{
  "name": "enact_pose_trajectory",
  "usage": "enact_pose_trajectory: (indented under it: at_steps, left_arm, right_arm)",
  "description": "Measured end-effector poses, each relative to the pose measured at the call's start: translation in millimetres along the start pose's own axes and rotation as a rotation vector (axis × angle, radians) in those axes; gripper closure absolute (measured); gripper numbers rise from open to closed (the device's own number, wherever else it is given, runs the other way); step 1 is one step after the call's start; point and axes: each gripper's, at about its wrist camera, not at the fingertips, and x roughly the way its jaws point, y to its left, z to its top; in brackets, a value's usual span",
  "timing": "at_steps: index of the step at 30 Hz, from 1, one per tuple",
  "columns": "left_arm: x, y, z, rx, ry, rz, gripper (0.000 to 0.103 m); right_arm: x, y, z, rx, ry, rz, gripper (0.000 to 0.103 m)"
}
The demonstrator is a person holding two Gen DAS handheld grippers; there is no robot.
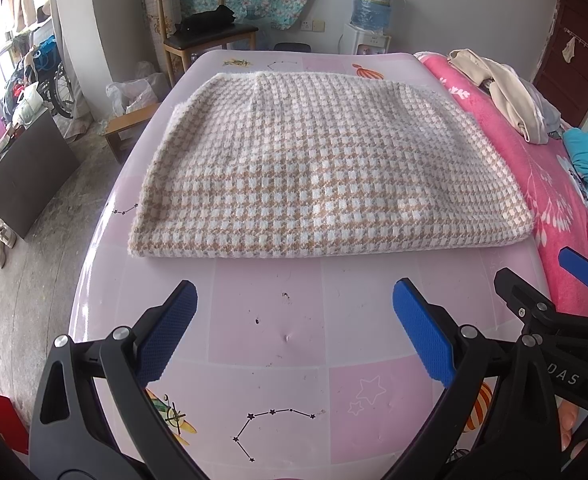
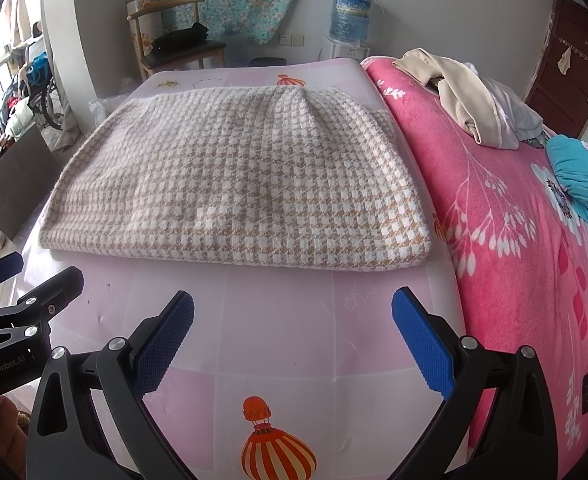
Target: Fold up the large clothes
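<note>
Left hand-held gripper (image 1: 294,320): jaws spread wide, blue pads empty, poised low over the pink patterned counter (image 1: 286,360), with a bare strip of cover between its fingertips and the garment. Right hand-held gripper (image 2: 293,326): likewise wide apart and holding nothing, just beside the left one, each visible at the edge of the other's view. Folded garment (image 1: 325,164): a beige-and-white houndstooth knit lying flat on the counter as a broad rectangle, thick near edge toward both grippers, touching neither. Its right edge lies next to the pink floral blanket (image 2: 505,216) that covers the surface alongside. On that blanket, well apart from the garment, a heap of cream clothes (image 2: 465,96) and a teal cloth (image 2: 585,184). Beyond the far end of the counter: a wooden chair (image 1: 198,36) bearing a dark item, and a water dispenser (image 1: 371,12) against the wall.
</note>
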Motion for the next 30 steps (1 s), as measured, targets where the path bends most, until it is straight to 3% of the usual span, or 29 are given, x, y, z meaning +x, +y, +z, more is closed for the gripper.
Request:
enact_pose_trajectory:
  at_steps: [30]
  left_arm:
    - [-1.3, -0.5, 0.2, 0.001, -0.003, -0.001, 0.008]
  right_arm:
    - [-0.2, 1.2, 0.4, -0.004, -0.001, 0.0, 0.006]
